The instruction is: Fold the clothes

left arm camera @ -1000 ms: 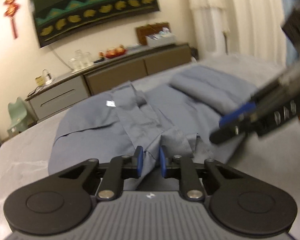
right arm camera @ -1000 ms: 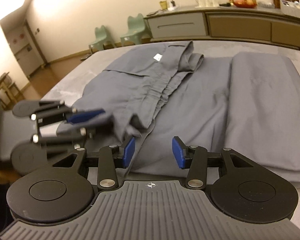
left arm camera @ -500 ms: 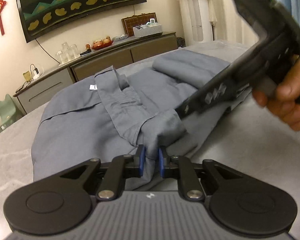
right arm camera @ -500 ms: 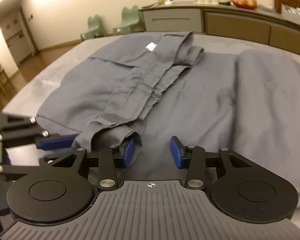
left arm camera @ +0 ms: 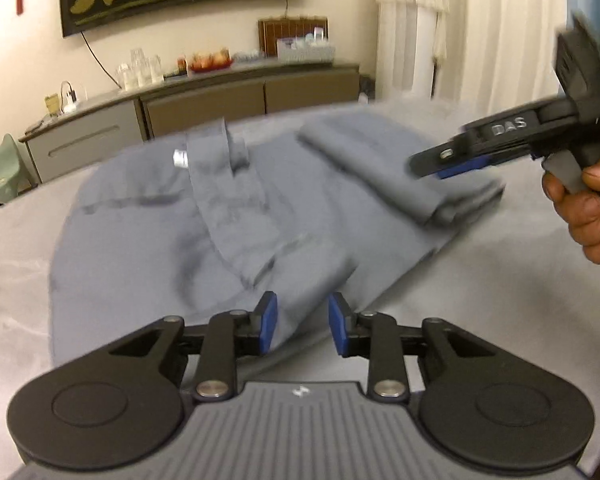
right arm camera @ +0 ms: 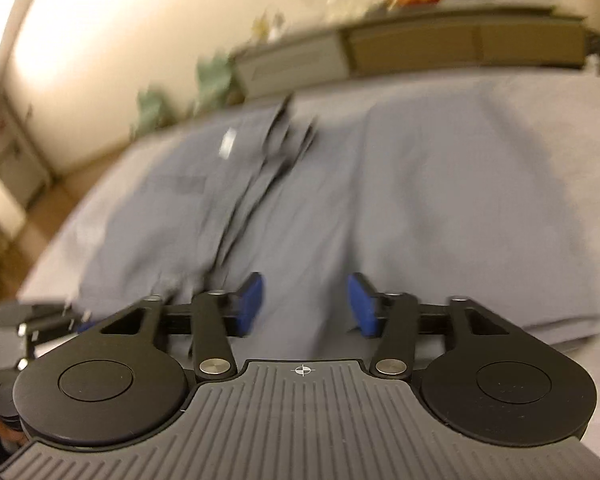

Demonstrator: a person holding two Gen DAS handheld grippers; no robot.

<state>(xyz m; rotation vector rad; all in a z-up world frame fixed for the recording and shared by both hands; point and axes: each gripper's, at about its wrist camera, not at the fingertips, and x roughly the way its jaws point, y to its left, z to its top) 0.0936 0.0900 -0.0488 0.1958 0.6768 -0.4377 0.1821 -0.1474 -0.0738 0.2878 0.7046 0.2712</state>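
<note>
Sideboard [left arm camera: 204, 100]: at 11 o'clock beyond the surface, carrying glasses and a red dish.
Shirt [left arm camera: 180, 232]: grey, spread flat on the pale marbled surface [left arm camera: 480, 288]; collar and white label toward 12 o'clock, hem corner toward 6 o'clock.
Left claw [left arm camera: 302, 322]: released, blue pads apart; the shirt's hem corner lies between and under them, not pinched.
Folded part [left arm camera: 400, 168]: one side of the shirt doubled over into a thick band at 1 o'clock.
Right claw [left arm camera: 440, 164]: seen side-on at 2 o'clock, above the folded band; in its own view [right arm camera: 305, 304] pads stand wide apart, released, grey cloth below.
Hand [left arm camera: 584, 208]: at 3 o'clock, wrapped around the right claw's handle.
Blur: right wrist view is smeared; fine detail is unreadable.
</note>
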